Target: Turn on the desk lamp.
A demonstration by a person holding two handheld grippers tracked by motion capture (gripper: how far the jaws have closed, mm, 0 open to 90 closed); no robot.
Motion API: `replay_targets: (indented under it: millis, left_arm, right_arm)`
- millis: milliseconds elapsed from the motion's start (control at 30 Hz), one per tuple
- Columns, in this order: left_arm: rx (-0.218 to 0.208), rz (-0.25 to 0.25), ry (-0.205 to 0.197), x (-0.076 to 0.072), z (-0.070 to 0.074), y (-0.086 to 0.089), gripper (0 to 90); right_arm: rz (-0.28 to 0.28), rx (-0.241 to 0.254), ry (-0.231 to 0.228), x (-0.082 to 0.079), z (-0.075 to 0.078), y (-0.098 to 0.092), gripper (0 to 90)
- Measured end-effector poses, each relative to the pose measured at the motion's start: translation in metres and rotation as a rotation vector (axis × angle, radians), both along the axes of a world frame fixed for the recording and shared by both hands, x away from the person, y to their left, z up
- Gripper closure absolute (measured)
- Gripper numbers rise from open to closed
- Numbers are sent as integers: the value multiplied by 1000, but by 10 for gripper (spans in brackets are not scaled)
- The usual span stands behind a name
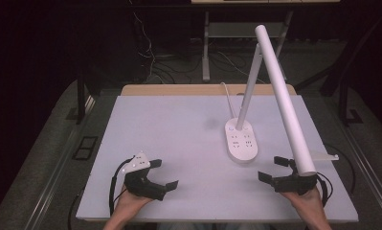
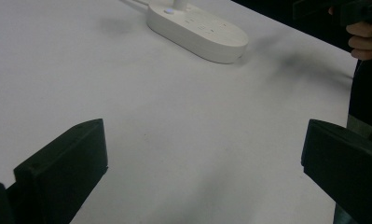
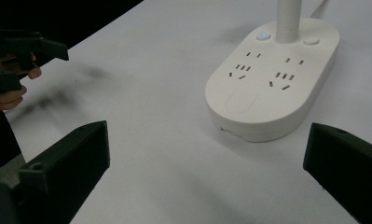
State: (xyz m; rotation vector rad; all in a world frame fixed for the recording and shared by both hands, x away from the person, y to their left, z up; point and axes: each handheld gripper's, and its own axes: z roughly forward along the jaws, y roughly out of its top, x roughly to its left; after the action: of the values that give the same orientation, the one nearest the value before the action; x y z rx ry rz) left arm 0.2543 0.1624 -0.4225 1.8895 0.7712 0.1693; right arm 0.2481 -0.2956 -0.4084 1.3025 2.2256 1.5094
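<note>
Both grippers [image 1: 163,175] [image 1: 274,168] agape beside lamp [image 1: 241,140]

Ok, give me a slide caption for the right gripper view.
Open right gripper facing a white desk lamp base with built-in sockets.

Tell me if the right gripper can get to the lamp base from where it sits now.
Probably yes. The right gripper is open and points toward the lamp base, with bare table between them. The slanted lamp head hangs above the hand, so a low approach looks safest.
</note>
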Motion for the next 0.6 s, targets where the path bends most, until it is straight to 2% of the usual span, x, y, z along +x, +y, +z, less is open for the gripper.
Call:
replay_targets:
  millis: [600]
  left_arm:
    - [-9, 13, 6, 1, -1, 2, 0]
  right_arm:
    - [28, -34, 33, 1, -1, 2, 1]
